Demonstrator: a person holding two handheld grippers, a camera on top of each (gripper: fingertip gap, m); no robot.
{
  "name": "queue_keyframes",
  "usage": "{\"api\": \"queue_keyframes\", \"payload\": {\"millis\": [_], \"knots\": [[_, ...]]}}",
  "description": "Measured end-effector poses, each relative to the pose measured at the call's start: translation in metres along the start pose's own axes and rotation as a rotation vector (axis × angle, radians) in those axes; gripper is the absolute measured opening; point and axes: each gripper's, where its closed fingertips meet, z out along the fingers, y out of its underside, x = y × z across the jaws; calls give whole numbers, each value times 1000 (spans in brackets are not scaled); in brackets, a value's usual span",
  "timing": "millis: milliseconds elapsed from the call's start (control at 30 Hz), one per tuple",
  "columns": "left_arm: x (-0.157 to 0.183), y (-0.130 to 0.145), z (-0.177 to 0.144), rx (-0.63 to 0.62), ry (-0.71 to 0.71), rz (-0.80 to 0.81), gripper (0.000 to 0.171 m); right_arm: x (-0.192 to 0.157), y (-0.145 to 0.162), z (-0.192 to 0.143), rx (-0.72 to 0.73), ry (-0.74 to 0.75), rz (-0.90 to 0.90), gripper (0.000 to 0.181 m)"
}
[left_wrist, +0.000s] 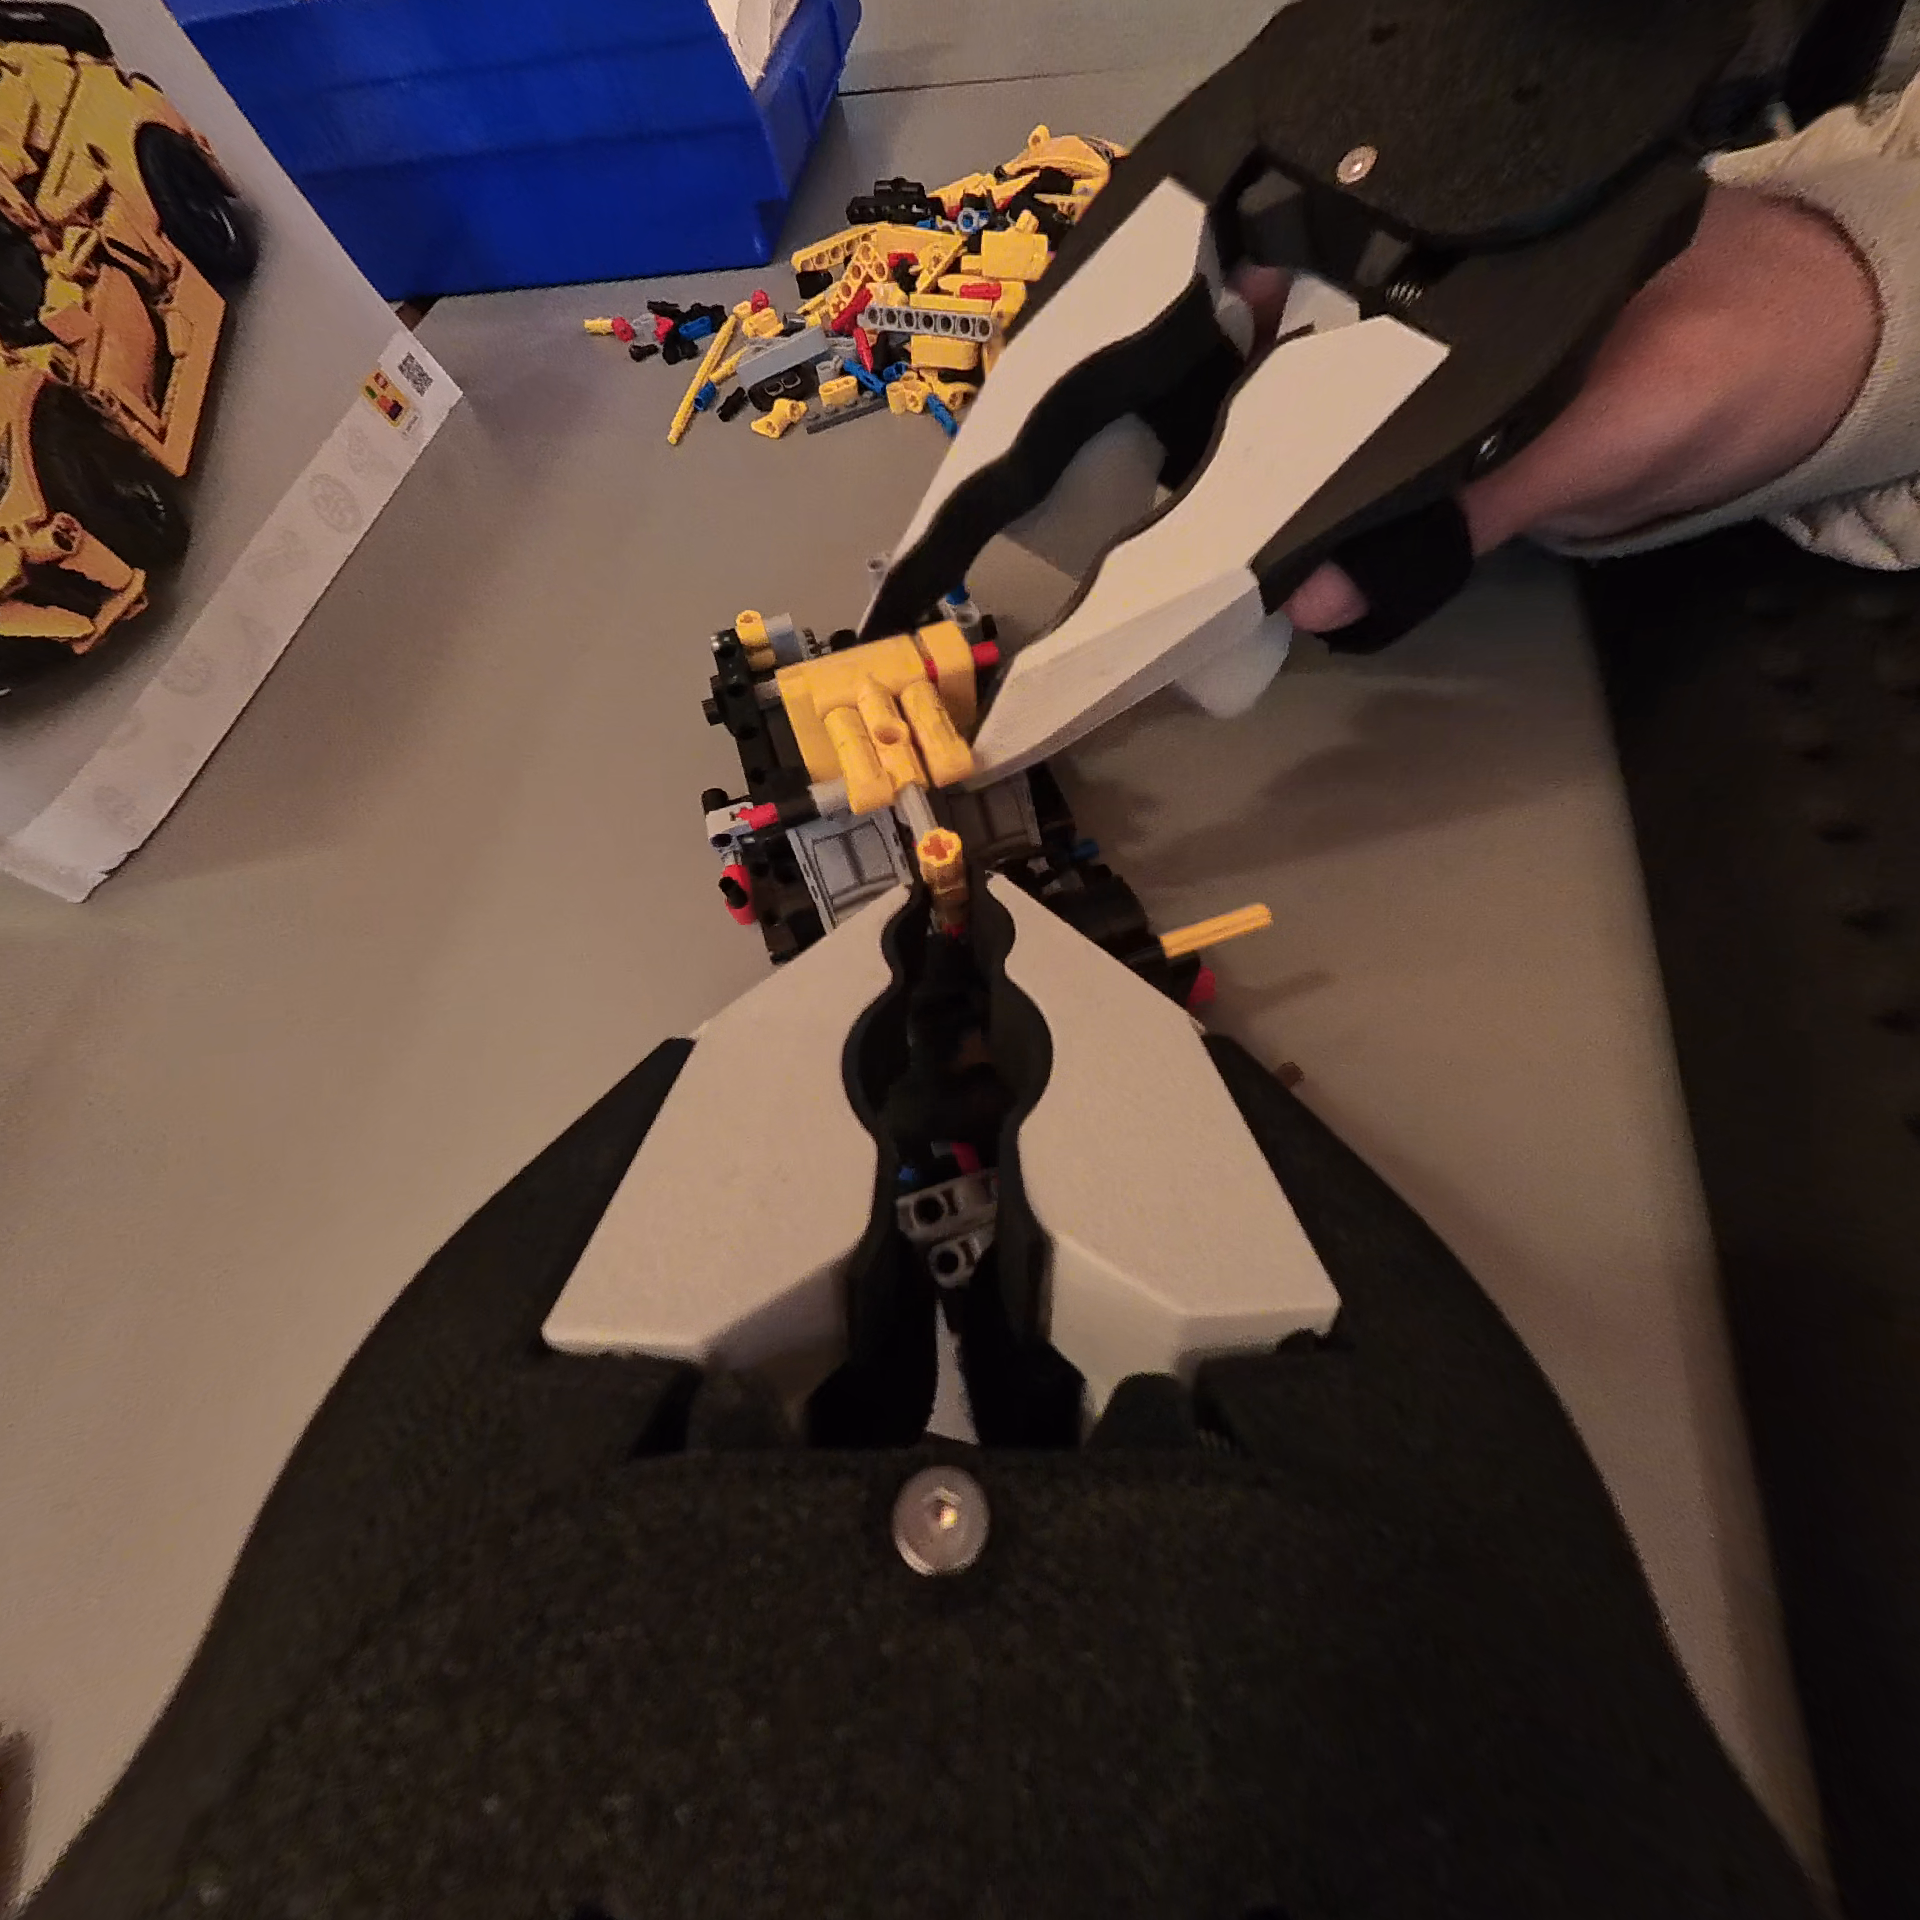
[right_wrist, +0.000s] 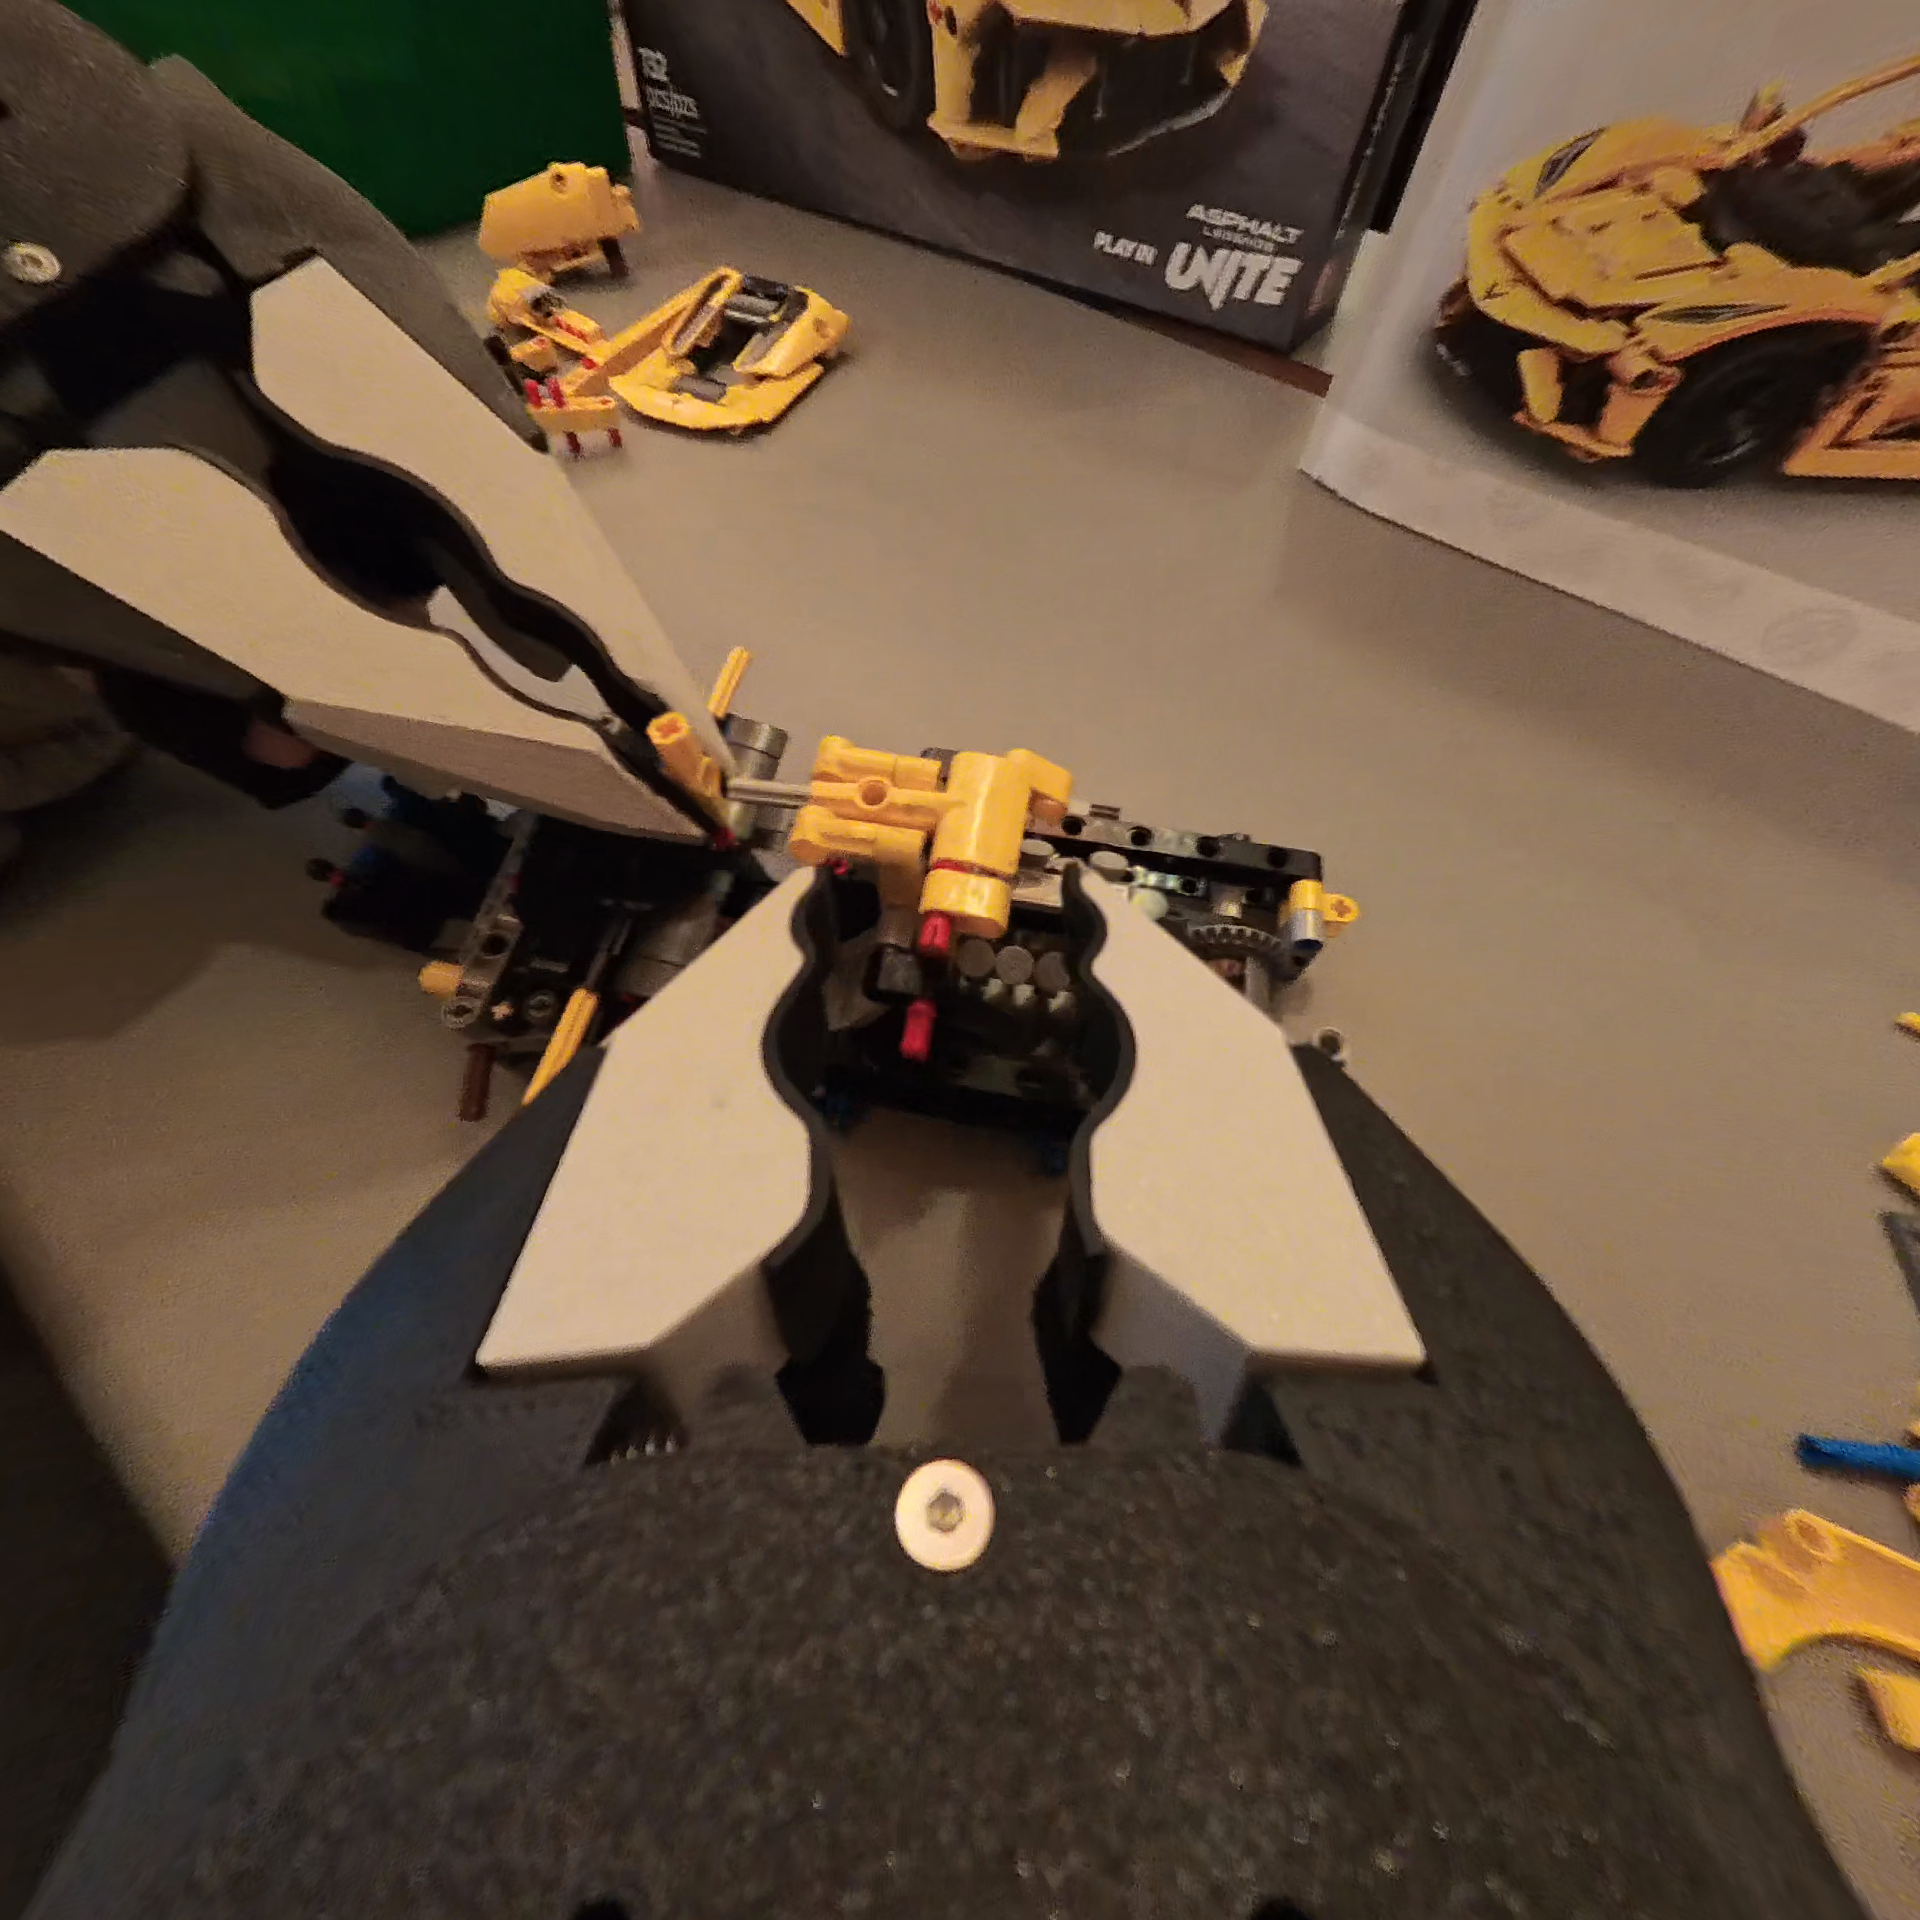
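A black and grey brick-built chassis (left_wrist: 821, 873) lies on the grey table (left_wrist: 468, 727); it also shows in the right wrist view (right_wrist: 1174, 868). On top of it sits a yellow connector block (left_wrist: 873, 717) (right_wrist: 935, 821) with a grey axle sticking out. My left gripper (left_wrist: 961, 894) (right_wrist: 707, 810) is shut on a small yellow bush (left_wrist: 940, 862) (right_wrist: 681, 764) at the end of that axle. My right gripper (right_wrist: 945, 883) (left_wrist: 930, 681) comes from the other side, its fingertips closed around the yellow connector block.
A pile of loose yellow, black, red and blue pieces (left_wrist: 904, 301) lies behind, by a blue bin (left_wrist: 520, 135). A set box (right_wrist: 1039, 156), a booklet with a yellow car picture (right_wrist: 1662, 312) and yellow body sub-assemblies (right_wrist: 717, 353) stand around. The table edge (left_wrist: 1621, 935) runs on the right.
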Motion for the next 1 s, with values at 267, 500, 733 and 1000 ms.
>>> {"api": "queue_keyframes", "payload": {"millis": [267,500,733,1000], "knots": [[-19,-46,-63,389,188,-358,7,-17,-37,-21,221,-92,-29,47],[-3,-77,-53,564,379,-561,7,-45,-72,-41,415,22,-209,28],[2,-65,-28,444,271,-470,8,-43,-53,-26,285,54,-230,10],[7,-59,-20,397,258,-443,8,-41,-45,-21,230,74,-242,5]]}}
